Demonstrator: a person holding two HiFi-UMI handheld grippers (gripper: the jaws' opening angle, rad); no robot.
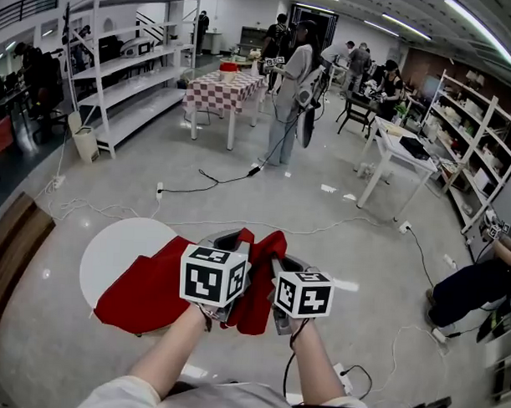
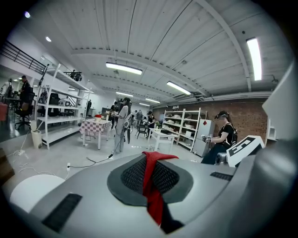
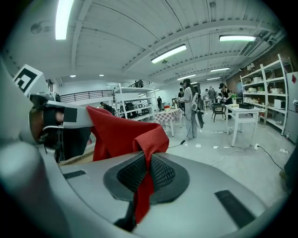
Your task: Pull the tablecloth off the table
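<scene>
The red tablecloth (image 1: 148, 289) lies half off the round white table (image 1: 112, 248), its near end bunched and lifted toward me. My left gripper (image 1: 230, 239) is shut on a fold of the cloth. Close at its right, my right gripper (image 1: 280, 260) is shut on another fold. In the left gripper view a thin red strip of tablecloth (image 2: 154, 201) is pinched in the left gripper (image 2: 150, 173), with the white table (image 2: 29, 191) low at the left. In the right gripper view the tablecloth (image 3: 122, 134) rises from the right gripper (image 3: 146, 175) toward the left gripper (image 3: 60, 126).
A wooden bench (image 1: 9, 251) runs along the left. Cables (image 1: 197, 187) trail over the grey floor beyond the table. Farther off are a checkered table (image 1: 222, 91), a standing person (image 1: 291, 87), white shelves (image 1: 126, 69) and a white desk (image 1: 399, 152). Another person (image 1: 474, 286) crouches at the right.
</scene>
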